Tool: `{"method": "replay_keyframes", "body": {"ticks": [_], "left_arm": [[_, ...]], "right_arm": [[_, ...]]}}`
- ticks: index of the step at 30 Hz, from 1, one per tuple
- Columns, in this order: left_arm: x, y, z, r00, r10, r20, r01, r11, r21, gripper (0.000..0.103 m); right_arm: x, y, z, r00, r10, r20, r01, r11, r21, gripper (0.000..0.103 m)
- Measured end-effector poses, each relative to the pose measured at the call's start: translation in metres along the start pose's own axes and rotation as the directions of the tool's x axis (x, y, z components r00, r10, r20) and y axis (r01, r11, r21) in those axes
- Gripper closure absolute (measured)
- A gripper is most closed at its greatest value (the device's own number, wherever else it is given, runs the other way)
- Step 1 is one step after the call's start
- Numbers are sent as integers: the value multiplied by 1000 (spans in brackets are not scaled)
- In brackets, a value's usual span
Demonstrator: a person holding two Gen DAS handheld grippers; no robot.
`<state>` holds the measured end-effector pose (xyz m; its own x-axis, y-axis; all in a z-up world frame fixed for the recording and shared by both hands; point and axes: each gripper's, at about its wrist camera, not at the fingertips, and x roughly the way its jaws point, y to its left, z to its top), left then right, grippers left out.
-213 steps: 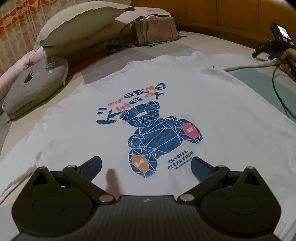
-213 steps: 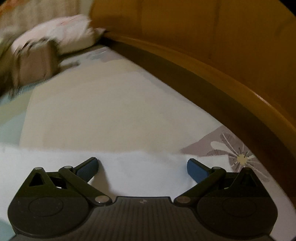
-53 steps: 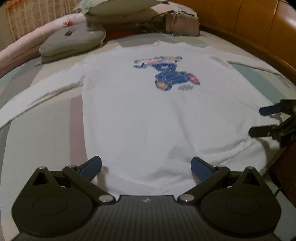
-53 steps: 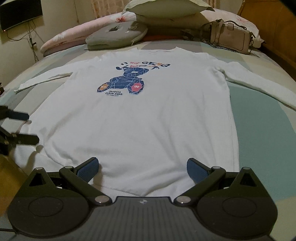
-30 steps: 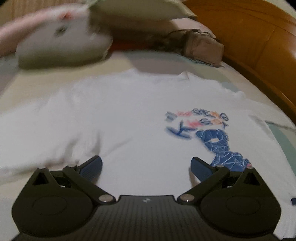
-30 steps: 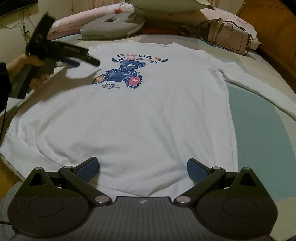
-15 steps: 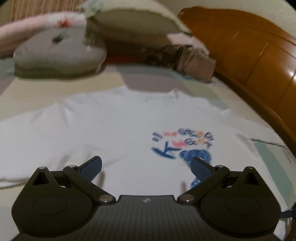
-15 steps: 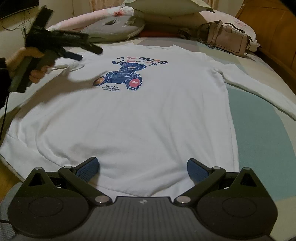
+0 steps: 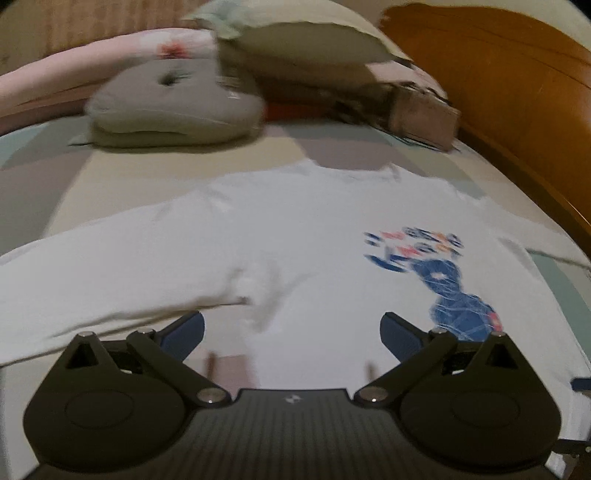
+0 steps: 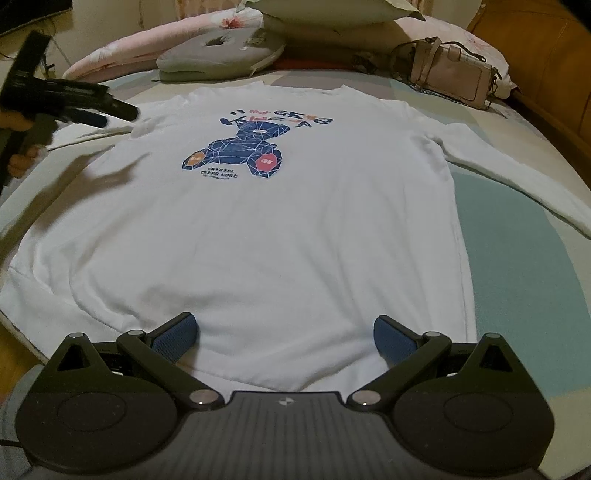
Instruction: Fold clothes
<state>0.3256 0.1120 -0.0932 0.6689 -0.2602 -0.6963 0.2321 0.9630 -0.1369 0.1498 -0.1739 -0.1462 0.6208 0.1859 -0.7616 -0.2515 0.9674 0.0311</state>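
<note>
White cotton fills both of your views: the shirt (image 10: 273, 229) lies flat and face up on the bed (image 10: 517, 266), collar toward the pillows, hem toward your right gripper (image 10: 284, 332). Its bear print (image 10: 240, 147) sits mid-chest, sharp in the right view and smeared by motion blur in the left. One sleeve (image 10: 517, 184) runs out across the teal patch of the sheet; the other sleeve (image 9: 110, 273) stretches away just ahead of your left gripper (image 9: 291, 332).

Your right gripper's jaws stand wide apart over the hem, nothing between them. Your left gripper's jaws are just as wide and hold nothing; they hover above the armpit where sleeve meets body. In the right view you can see that left gripper (image 10: 110, 110) from the side, your hand (image 10: 22, 147) wrapped on its handle, tips near the shoulder.

The only container is the handbag (image 10: 450, 77), standing shut at the head of the bed near the wooden frame (image 10: 535, 55); you cannot see inside it. A grey cushion (image 10: 218, 51) and a pillow (image 10: 332, 14) lie beside it.

Against half a second ago, your left gripper has travelled further toward the shoulder and sleeve, so the print has slid rightward in its view. Your right gripper has barely shifted at the hem, and the shirt lies as it did.
</note>
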Motion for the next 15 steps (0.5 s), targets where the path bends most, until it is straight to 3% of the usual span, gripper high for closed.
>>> {"method": "replay_keyframes", "body": {"ticks": [5,13,15], "left_arm": [[5,37,14,991,129,30,-130,991,14,2],[21,92,-8,977,212,-27,-214,972,-93,2],[11,89,-22,976,217,-13,-218,976,-30,2]], "right_arm": [[1,4,5,999,-23,-34,23,1000,3,0],[2,8,9,995,-62,-82,65,997,34,0],[3,9,10,994,-65,-87,69,997,39,0]]}}
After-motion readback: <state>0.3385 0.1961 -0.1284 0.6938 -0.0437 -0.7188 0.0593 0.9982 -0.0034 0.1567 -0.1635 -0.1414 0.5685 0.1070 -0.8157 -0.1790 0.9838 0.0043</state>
